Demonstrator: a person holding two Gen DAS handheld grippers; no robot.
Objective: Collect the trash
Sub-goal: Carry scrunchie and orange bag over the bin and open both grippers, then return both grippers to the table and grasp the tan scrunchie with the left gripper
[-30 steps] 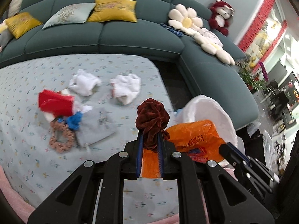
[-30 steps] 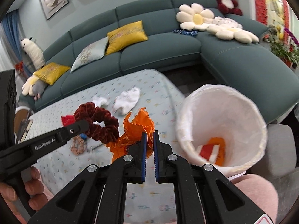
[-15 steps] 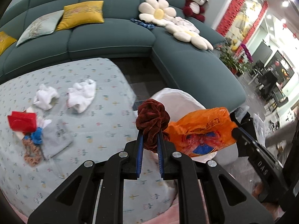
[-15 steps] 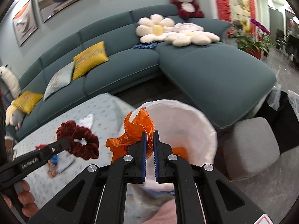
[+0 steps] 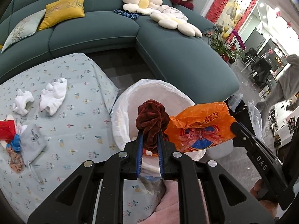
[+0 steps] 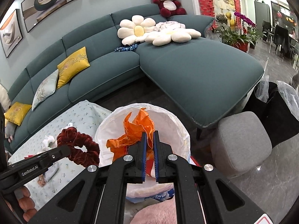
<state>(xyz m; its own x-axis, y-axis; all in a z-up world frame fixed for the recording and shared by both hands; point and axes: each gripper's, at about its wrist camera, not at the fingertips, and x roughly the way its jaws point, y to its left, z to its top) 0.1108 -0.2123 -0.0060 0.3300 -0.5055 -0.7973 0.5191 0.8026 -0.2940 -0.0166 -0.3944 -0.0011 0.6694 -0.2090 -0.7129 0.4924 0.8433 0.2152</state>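
Left gripper [image 5: 150, 137], stamped "GenRobot.AI" on its arm, clamps a dark red velvet scrunchie [image 5: 152, 119] over the near rim of the white-lined round trash bin [image 5: 149, 87]. Right gripper [image 6: 149, 136], marked "DAS", pinches a crumpled orange plastic bag [image 6: 134, 132] with a blue-red print and Chinese characters above the bin mouth. Bin stands off the right edge of the floral-clothed table [image 5: 80, 93]; grey drawstring pouch [image 5: 32, 142], lettering unreadable, lies near the left edge.
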